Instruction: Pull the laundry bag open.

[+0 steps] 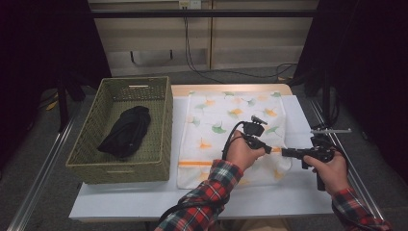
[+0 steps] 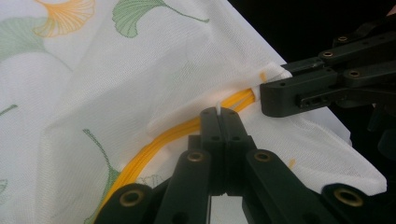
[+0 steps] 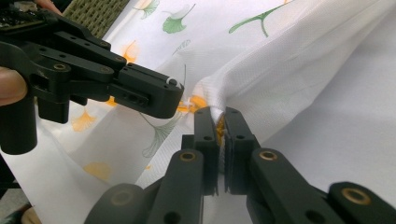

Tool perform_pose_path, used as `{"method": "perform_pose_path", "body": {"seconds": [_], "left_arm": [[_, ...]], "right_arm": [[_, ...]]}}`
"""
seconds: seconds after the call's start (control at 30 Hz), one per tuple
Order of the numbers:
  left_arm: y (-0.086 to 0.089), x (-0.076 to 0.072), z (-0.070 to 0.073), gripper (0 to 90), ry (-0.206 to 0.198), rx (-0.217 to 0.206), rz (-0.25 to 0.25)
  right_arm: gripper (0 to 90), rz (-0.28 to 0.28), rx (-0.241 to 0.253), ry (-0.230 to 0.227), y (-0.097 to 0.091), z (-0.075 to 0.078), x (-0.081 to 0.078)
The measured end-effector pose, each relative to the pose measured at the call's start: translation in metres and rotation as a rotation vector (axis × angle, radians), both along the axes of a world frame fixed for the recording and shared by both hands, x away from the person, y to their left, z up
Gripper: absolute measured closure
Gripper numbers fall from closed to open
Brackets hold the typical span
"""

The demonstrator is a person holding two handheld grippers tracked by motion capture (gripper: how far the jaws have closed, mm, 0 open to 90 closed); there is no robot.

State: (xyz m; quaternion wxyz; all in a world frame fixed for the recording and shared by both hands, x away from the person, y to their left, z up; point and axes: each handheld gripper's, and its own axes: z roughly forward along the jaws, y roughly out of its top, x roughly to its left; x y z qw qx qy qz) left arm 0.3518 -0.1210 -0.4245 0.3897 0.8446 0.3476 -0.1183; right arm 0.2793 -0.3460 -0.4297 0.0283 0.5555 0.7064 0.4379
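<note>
Basket [image 1: 163, 120] of green wicker stands at the left of the white table [image 1: 144, 197], its near wall close to the table's near edge, and a dark bundle of cloth [image 1: 124, 131] lies alone in the middle of it. Just right of the basket a white mesh bag [image 1: 226, 120] printed with green and orange leaves lies flat, reaching from the far edge down toward the near side, with an orange zipper [image 2: 154, 144] running along its near part. The left gripper [image 1: 266, 148] sits over the bag's near right area; in the left gripper view its jaws are pressed together on a small white tab [image 2: 217, 108] at the zipper. Right beside it, the right gripper [image 1: 285, 152] comes in from the right edge of the bag, and in the right gripper view its jaws are nearly together, pinching the bag's hem where the orange zipper shows between them [image 3: 221, 125]. The two gripper tips are almost touching. A bare strip of table runs along the near side, and a narrower strip lies right of the bag, under the right hand [image 1: 332, 171].
</note>
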Motion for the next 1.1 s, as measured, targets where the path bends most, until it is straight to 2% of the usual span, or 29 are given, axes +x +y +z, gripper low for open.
{"method": "perform_pose_path", "body": {"seconds": [0.17,0.27,0.37,0.5,0.7,0.73,0.77,0.9,1.1], "left_arm": [[-0.001,0.002,-0.001,90.0,0.003,0.007,-0.019],[-0.001,0.002,-0.002,90.0,0.01,-0.003,-0.002],[0.003,0.003,-0.003,90.0,0.007,0.024,0.005],[0.007,0.005,-0.004,90.0,0.031,0.009,0.015],[0.005,0.008,-0.004,90.0,0.03,0.015,-0.003],[0.005,0.007,-0.004,90.0,0.021,0.03,-0.005],[0.004,0.007,-0.005,90.0,0.024,0.022,-0.003],[0.005,0.006,-0.006,90.0,0.029,0.034,0.016],[0.003,0.008,-0.006,90.0,0.034,0.036,-0.001]], "right_arm": [[86.0,-0.004,0.001,0.009,-0.002,-0.002,0.0],[86.0,0.0,-0.003,0.006,-0.002,-0.001,0.001],[86.1,0.002,-0.007,0.011,-0.001,-0.001,0.003],[86.0,0.002,0.0,0.009,-0.002,-0.002,0.004],[86.1,-0.002,0.0,0.008,-0.004,-0.002,0.003],[86.1,-0.002,-0.002,0.009,-0.004,-0.002,0.002],[86.1,-0.002,-0.007,0.008,-0.005,-0.003,0.002],[86.1,-0.012,-0.01,0.009,-0.008,-0.003,-0.001],[86.1,-0.021,-0.008,0.008,-0.013,-0.004,-0.003]]}}
